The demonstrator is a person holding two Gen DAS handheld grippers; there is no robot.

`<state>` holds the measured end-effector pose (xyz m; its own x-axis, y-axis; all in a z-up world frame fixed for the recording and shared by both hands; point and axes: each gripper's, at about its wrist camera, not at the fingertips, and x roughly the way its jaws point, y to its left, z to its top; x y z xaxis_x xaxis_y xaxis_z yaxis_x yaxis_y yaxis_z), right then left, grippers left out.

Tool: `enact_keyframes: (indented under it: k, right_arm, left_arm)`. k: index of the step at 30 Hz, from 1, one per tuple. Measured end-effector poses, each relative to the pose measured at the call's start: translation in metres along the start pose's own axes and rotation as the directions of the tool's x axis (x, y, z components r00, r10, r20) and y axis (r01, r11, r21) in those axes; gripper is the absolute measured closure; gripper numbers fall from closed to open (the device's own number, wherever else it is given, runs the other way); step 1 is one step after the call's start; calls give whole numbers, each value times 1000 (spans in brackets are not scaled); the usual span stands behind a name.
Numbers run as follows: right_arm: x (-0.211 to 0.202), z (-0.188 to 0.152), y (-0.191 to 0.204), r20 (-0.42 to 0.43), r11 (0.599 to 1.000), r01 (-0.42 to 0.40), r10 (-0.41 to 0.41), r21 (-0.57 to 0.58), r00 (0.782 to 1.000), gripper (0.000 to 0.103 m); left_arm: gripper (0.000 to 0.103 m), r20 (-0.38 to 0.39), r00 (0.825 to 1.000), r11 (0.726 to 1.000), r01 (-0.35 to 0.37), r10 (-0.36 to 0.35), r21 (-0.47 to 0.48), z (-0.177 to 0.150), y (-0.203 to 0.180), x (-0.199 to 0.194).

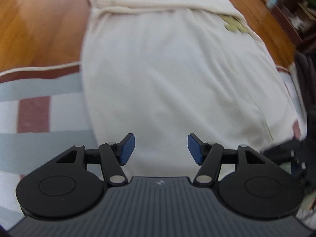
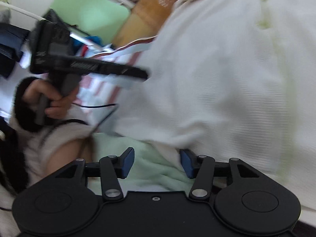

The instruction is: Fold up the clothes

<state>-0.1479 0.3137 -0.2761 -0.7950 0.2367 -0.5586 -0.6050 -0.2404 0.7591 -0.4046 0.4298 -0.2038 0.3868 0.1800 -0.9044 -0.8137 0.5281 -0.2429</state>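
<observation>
Cream knit garment point(image 1: 177, 75) lies across the striped rug's point(image 1: 33, 110) edge onto wood floor point(image 1: 39, 23). Your left gripper point(image 1: 161, 149) and right gripper point(image 2: 157, 163) both gape wide, apparently gripping nothing, though blur obscures contact.

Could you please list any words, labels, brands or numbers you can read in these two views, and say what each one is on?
No text is legible.
Left gripper: a small pale logo on its body, not lettering.
White garment: a yellow-green print, too blurred to read.
Left gripper in the right wrist view: pale markings along its side, blurred.
</observation>
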Motion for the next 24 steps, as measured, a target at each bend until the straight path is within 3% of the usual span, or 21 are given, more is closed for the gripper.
enact_keyframes:
  k: [2,6,8,11,15,21,22,23,24]
  right_arm:
    - [11,2,12,-23,999,-47,46,-23,999,46]
    - [21,2,34,-57,996,-24,19,-88,998,43]
    - [16,-2,40,-42,995,-13,9,-95,999,43]
    - [8,-9,50,-34,991,6,-11,-135,999,43]
    - [-6,-22,50,-50,992,-82,77,-98,996,44]
    - [-32,-31,43,34,998,16,-14,-63,999,43]
    - [-39,-32,41,47,999,22,-20,-47,999,43]
    - [-47,-33,39,62,999,33,-31,-33,998,44]
    - [-55,-36,35,82,998,55,-54,-18,995,44]
  left_arm:
    - [39,-2,1000,1000,-13,13,1,-4,2,-2]
    - [36,-27,999,1000,-30,30,11,-11,4,1]
    - [25,-44,998,999,-41,42,16,-13,4,3]
    - [23,-100,995,1000,-22,22,3,-15,6,10]
    - [23,-178,979,987,79,-103,-140,-18,31,19]
    - [19,-235,941,955,188,-242,-229,-25,41,24]
    - [26,-228,935,948,217,-270,-232,-27,40,23]
    - [68,-209,937,945,232,-281,-229,-28,38,21]
    - [100,-171,949,950,225,-264,-217,-27,37,17]
